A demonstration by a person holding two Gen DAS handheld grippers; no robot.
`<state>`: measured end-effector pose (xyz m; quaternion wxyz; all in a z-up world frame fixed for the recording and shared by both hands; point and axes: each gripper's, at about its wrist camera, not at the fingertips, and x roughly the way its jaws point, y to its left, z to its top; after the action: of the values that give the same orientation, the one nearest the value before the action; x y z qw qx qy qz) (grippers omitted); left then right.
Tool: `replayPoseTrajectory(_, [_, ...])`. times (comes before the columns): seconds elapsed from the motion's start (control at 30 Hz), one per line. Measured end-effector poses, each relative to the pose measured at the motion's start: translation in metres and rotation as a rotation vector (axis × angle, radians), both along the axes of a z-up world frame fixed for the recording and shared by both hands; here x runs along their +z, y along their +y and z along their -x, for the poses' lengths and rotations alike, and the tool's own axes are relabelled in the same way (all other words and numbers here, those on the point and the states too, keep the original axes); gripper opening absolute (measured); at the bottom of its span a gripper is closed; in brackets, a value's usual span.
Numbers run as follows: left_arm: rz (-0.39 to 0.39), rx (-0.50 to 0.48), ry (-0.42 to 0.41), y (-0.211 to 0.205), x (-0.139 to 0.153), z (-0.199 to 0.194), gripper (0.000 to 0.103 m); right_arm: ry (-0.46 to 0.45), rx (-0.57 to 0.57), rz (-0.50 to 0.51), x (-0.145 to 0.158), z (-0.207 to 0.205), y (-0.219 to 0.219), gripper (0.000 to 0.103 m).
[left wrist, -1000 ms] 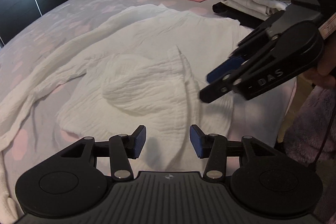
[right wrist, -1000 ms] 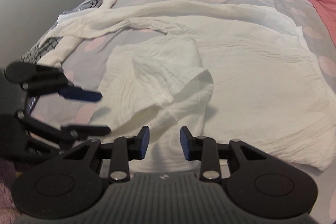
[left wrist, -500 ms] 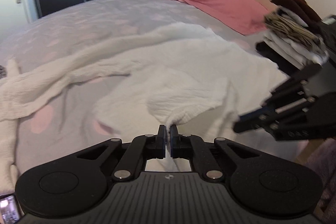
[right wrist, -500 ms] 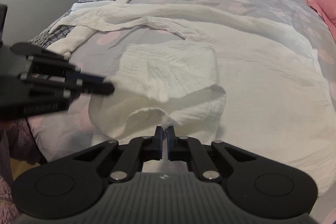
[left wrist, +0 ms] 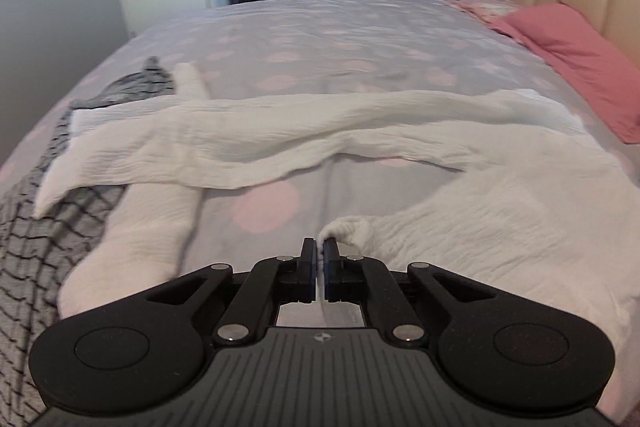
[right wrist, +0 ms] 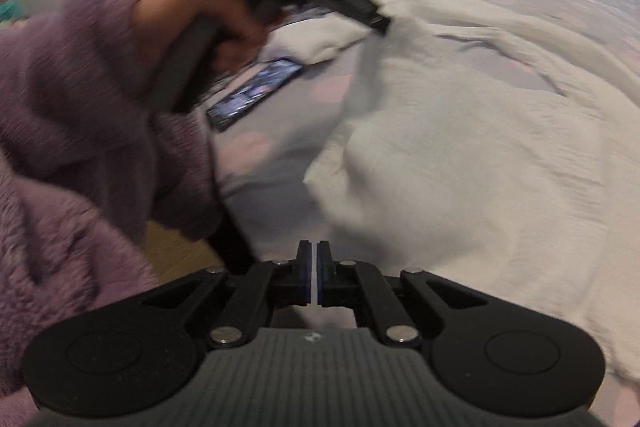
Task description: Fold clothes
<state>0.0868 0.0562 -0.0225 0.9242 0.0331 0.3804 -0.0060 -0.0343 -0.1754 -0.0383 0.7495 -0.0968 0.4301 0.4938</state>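
1. While only the right wrist view shows a purple sleeve [right wrist: 80, 115] and a phone [right wrist: 256, 93], the white garment [left wrist: 500, 211] sprawls across the bed [left wrist: 340, 39].
2. Left gripper [left wrist: 319, 247] pinches a garment edge.
3. Right gripper [right wrist: 313, 250] jaws stand closed on a thin white edge of the garment.

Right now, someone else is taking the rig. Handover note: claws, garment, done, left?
Left claw: shut on a bunched edge of the white garment, near the bed's near side.
Right claw: shut; a thin pale strip shows between its pads, probably the garment's edge, but the view is blurred.
Garment: spread crumpled on the spotted bedspread, one long sleeve stretched to the left over a grey checked cloth. A phone lies on the bed near the left hand.
Done: both corners gripped.
Left: flatten the garment, bring the sleeves in, fold.
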Motion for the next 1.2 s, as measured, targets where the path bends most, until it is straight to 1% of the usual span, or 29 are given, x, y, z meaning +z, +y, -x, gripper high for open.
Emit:
replayPoseTrajectory(0.03, [0.004,0.012,0.018,0.005,-0.002,-0.001,0.002,0.007,0.026,-0.003,-0.001,0.003,0.003,0.010])
replayPoseTrajectory(0.1, [0.013,0.035,0.054,0.013,-0.006,-0.004,0.002,0.004,0.056,0.002,-0.003,0.007,0.007,0.011])
replayPoseTrajectory(0.13, [0.020,0.048,0.070,0.017,-0.008,-0.004,0.003,0.002,0.061,0.006,-0.003,0.008,0.008,0.013])
replayPoseTrajectory(0.17, [0.016,0.054,0.078,0.018,-0.010,-0.003,0.004,-0.001,0.047,0.013,-0.004,0.007,0.006,0.019])
replayPoseTrajectory(0.2, [0.012,0.059,0.086,0.019,-0.012,-0.002,0.009,-0.004,0.033,0.020,-0.004,0.006,0.004,0.023])
replayPoseTrajectory(0.23, [-0.001,0.061,0.091,0.019,-0.014,0.001,0.011,-0.006,0.015,0.028,-0.005,0.004,0.002,0.028])
replayPoseTrajectory(0.27, [-0.008,0.061,0.096,0.019,-0.014,0.002,0.012,-0.005,-0.010,0.039,-0.006,0.001,-0.002,0.028])
replayPoseTrajectory(0.37, [0.006,0.051,0.112,0.020,-0.015,0.009,0.023,-0.001,-0.095,0.084,-0.011,-0.010,-0.010,0.031])
replayPoseTrajectory(0.4, [-0.015,0.009,0.107,0.013,-0.016,0.015,0.028,0.001,-0.125,0.101,-0.012,-0.014,-0.013,0.031])
replayPoseTrajectory(0.43, [-0.037,-0.033,0.102,0.006,-0.018,0.022,0.029,0.003,-0.156,0.120,-0.013,-0.018,-0.017,0.033])
replayPoseTrajectory(0.57, [-0.123,-0.200,0.082,-0.021,-0.024,0.049,0.029,0.020,-0.288,0.178,-0.018,-0.034,-0.034,0.034])
replayPoseTrajectory(0.7, [-0.209,-0.367,0.061,-0.047,-0.029,0.076,0.029,0.018,-0.425,0.193,-0.014,-0.050,-0.064,0.037])
replayPoseTrajectory(0.8, [-0.273,-0.492,0.045,-0.068,-0.034,0.096,0.029,0.004,-0.528,0.193,-0.009,-0.061,-0.087,0.041])
replayPoseTrajectory(0.9, [-0.338,-0.618,0.028,-0.088,-0.038,0.116,0.029,-0.038,-0.605,0.203,0.000,-0.068,-0.114,0.042])
replayPoseTrajectory(0.93, [-0.382,-0.661,0.017,-0.094,-0.044,0.123,0.029,-0.057,-0.637,0.206,0.004,-0.070,-0.126,0.042])
replayPoseTrajectory(1.0, [-0.458,-0.709,0.013,-0.103,-0.056,0.130,0.029,-0.095,-0.706,0.211,0.014,-0.073,-0.152,0.044])
replayPoseTrajectory(1.07, [-0.535,-0.734,0.029,-0.108,-0.071,0.131,0.029,-0.147,-0.755,0.231,0.021,-0.075,-0.174,0.048])
replayPoseTrajectory(1.13, [-0.610,-0.759,0.045,-0.111,-0.085,0.131,0.029,-0.197,-0.780,0.268,0.024,-0.075,-0.192,0.048])
replayPoseTrajectory(1.2, [-0.651,-0.806,0.050,-0.114,-0.094,0.134,0.029,-0.255,-0.783,0.330,0.025,-0.074,-0.207,0.048])
